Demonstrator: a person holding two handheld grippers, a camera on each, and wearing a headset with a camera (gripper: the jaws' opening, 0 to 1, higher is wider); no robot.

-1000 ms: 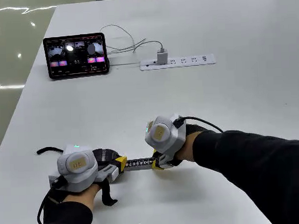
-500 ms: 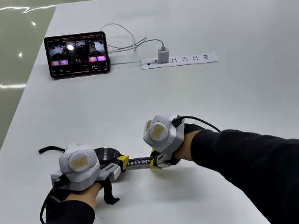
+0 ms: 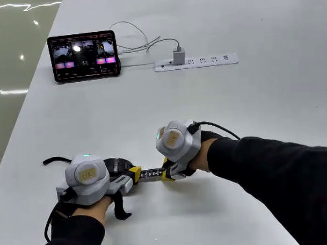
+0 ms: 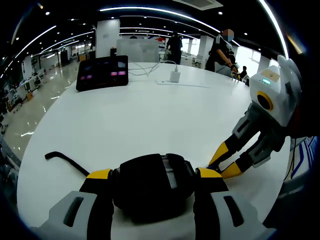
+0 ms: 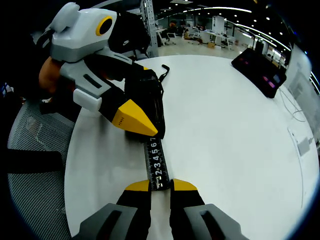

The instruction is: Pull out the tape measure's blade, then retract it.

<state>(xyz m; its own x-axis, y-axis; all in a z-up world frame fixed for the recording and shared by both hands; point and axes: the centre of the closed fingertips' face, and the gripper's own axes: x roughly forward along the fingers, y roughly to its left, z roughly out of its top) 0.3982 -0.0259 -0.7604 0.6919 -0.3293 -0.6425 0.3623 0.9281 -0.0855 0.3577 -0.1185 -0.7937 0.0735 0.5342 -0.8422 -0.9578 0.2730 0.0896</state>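
careful: right gripper (image 5: pixel 160 186) pinches just the blade (image 5: pixel 155 161) tip, left gripper (image 4: pixel 155 173) clamps the case (image 4: pixel 150 196), so any slip probably whips it back

In the head view, the left gripper (image 3: pixel 127 175) covered most of the tape measure's case (image 3: pixel 115 167). I saw just a dark bit of it at 12 o'clock from that gripper. The end of the blade (image 5: pixel 156 161) was tucked between the jaws of the right gripper (image 5: pixel 160 186), so its hook was hidden. The tablet (image 3: pixel 84 55) screen was too small to read. The person's sleeve (image 3: pixel 278 177) ran off the head view at 4 o'clock.
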